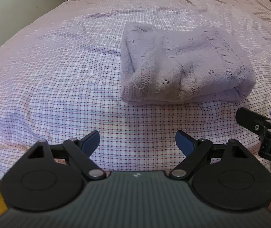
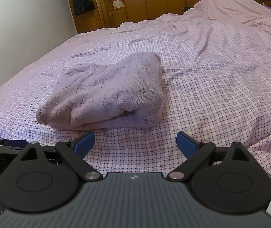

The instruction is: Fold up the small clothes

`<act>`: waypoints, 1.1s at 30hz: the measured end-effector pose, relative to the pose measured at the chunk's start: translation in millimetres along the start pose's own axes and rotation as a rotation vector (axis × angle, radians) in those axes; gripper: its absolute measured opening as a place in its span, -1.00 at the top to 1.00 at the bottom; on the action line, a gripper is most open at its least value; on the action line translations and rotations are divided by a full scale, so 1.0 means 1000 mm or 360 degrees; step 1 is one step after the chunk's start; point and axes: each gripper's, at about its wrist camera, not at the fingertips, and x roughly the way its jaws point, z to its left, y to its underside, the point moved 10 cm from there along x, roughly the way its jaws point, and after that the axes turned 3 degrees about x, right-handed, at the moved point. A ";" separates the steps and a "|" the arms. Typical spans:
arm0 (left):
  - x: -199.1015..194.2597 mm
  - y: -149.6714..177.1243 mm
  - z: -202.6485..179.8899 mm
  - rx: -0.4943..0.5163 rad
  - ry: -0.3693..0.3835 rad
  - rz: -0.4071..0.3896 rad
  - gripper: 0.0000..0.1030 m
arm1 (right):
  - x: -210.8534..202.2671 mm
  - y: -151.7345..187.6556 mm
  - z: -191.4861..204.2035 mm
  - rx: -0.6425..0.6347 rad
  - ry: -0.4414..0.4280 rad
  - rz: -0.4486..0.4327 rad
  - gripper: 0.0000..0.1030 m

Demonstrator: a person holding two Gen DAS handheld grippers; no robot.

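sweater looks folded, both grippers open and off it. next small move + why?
Probably a finishing touch: bring the right gripper forward to press down the raised far corner of the lilac knit sweater. The sweater already lies in a folded bundle on the checked bedsheet, but that corner humps up. The left gripper is open and holds nothing, so no release is needed first.

Left gripper (image 1: 137, 142) and right gripper (image 2: 135, 144): grey ribbed body with a small white logo, black round-based link arms, silver pivot pins, blue finger pads (image 1: 90, 139) (two per gripper).
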 end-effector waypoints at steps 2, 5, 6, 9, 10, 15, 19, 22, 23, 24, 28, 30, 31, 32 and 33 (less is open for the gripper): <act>-0.001 -0.001 -0.001 0.0009 -0.0002 -0.0006 -0.71 | 0.001 0.001 0.000 0.0000 0.0003 0.0005 -0.87; -0.002 -0.002 -0.002 0.0017 -0.0014 -0.0024 -0.71 | 0.001 0.001 -0.001 0.0005 0.0008 0.0007 -0.87; -0.002 -0.002 -0.002 0.0016 -0.0016 -0.0027 -0.71 | 0.001 0.001 -0.001 0.0006 0.0007 0.0009 -0.87; -0.002 -0.002 -0.002 0.0012 -0.0014 -0.0025 -0.71 | 0.000 0.002 0.001 0.0004 -0.0003 0.0010 -0.87; -0.002 -0.002 -0.002 0.0010 -0.0017 -0.0027 -0.71 | 0.000 0.003 0.001 0.0004 -0.0006 0.0011 -0.87; -0.002 -0.002 -0.001 -0.0001 -0.0029 -0.0023 -0.71 | 0.001 0.004 0.003 -0.0004 -0.0010 0.0016 -0.87; -0.002 -0.002 -0.001 0.0000 -0.0034 -0.0024 -0.71 | 0.000 0.003 0.004 -0.0007 -0.0013 0.0013 -0.87; -0.002 -0.002 -0.001 0.0000 -0.0033 -0.0027 -0.71 | 0.000 0.003 0.004 -0.0005 -0.0014 0.0016 -0.87; -0.003 -0.002 0.000 0.0000 -0.0033 -0.0028 -0.71 | 0.001 0.003 0.003 -0.0006 -0.0015 0.0015 -0.87; -0.003 -0.002 -0.001 0.0000 -0.0033 -0.0028 -0.71 | 0.001 0.003 0.003 -0.0006 -0.0014 0.0015 -0.87; -0.003 -0.003 0.000 0.0004 -0.0037 -0.0032 -0.71 | 0.000 0.003 0.003 -0.0006 -0.0015 0.0015 -0.87; -0.003 -0.003 0.000 0.0004 -0.0038 -0.0034 -0.71 | 0.001 0.003 0.003 -0.0006 -0.0014 0.0015 -0.87; -0.003 -0.003 0.000 0.0005 -0.0038 -0.0035 -0.71 | 0.000 0.003 0.003 -0.0006 -0.0014 0.0015 -0.87; -0.003 -0.003 0.000 0.0005 -0.0038 -0.0034 -0.71 | 0.000 0.003 0.003 -0.0005 -0.0014 0.0015 -0.87; -0.003 -0.003 0.000 0.0004 -0.0039 -0.0033 -0.71 | 0.000 0.003 0.003 -0.0006 -0.0015 0.0015 -0.87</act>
